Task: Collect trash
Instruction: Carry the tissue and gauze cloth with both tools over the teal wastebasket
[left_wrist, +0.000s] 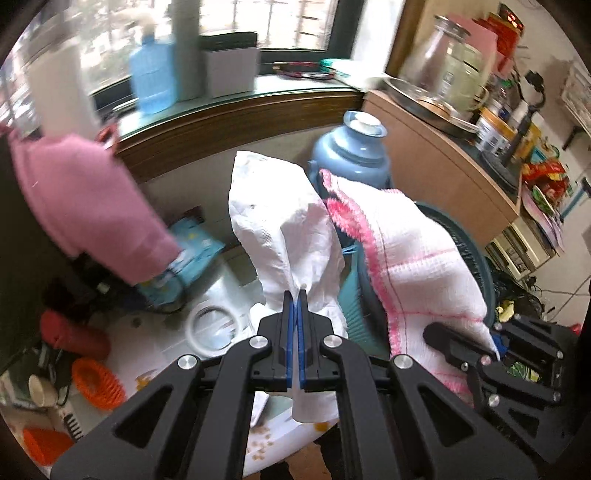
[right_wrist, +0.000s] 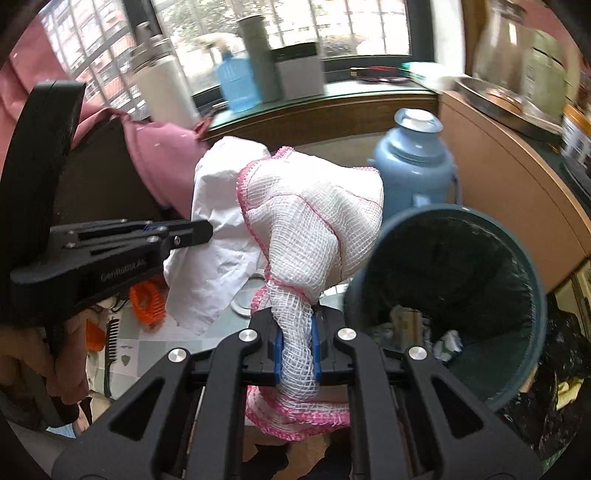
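My left gripper (left_wrist: 296, 295) is shut on a white paper tissue (left_wrist: 280, 221) and holds it up in the air; the tissue also shows in the right wrist view (right_wrist: 218, 236). My right gripper (right_wrist: 297, 314) is shut on a white cloth with pink edging (right_wrist: 314, 214), also lifted; the cloth shows in the left wrist view (left_wrist: 413, 251). A teal trash bin (right_wrist: 524, 306) with a black liner and some litter inside stands just right of the right gripper. The left gripper (right_wrist: 199, 230) sits to the left of the cloth, the right gripper (left_wrist: 495, 350) to the right of the tissue.
A blue thermos (right_wrist: 413, 162) stands behind the bin. A wooden counter (right_wrist: 517, 177) with jars runs on the right. The white table (left_wrist: 147, 354) holds orange items (left_wrist: 98, 384), a comb (right_wrist: 110, 347) and crumbs. A pink garment (left_wrist: 85, 199) hangs on the left.
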